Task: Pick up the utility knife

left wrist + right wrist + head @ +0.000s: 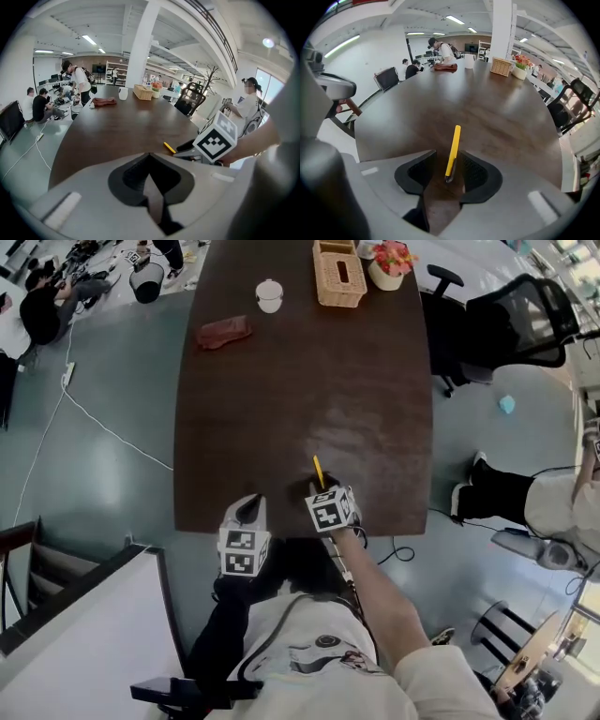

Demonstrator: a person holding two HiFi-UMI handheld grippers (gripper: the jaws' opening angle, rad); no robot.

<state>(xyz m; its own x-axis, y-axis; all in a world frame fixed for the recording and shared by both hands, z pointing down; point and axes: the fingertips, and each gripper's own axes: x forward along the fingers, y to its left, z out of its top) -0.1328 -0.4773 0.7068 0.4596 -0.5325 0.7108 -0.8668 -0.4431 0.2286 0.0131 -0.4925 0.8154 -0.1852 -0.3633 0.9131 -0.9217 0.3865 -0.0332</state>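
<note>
A slim yellow utility knife (318, 471) lies on the dark wooden table (309, 390) near its front edge. In the right gripper view the knife (453, 150) points away from me, and its dark near end sits between the jaws of my right gripper (446, 166). Those jaws stand open, with table showing beside the knife. My right gripper (319, 491) points steeply down over the knife. My left gripper (248, 510) hovers at the table's front edge, to the left of it. Its pads meet in the left gripper view (150, 157), with nothing held. That view also shows the knife (169, 147) to the right.
At the far end of the table are a wicker box (338, 273), a white cup (269, 295), a reddish cloth (223, 332) and a flower pot (389, 263). Black office chairs (516, 310) and a seated person (553, 502) are on the right. A white surface (84, 634) lies at lower left.
</note>
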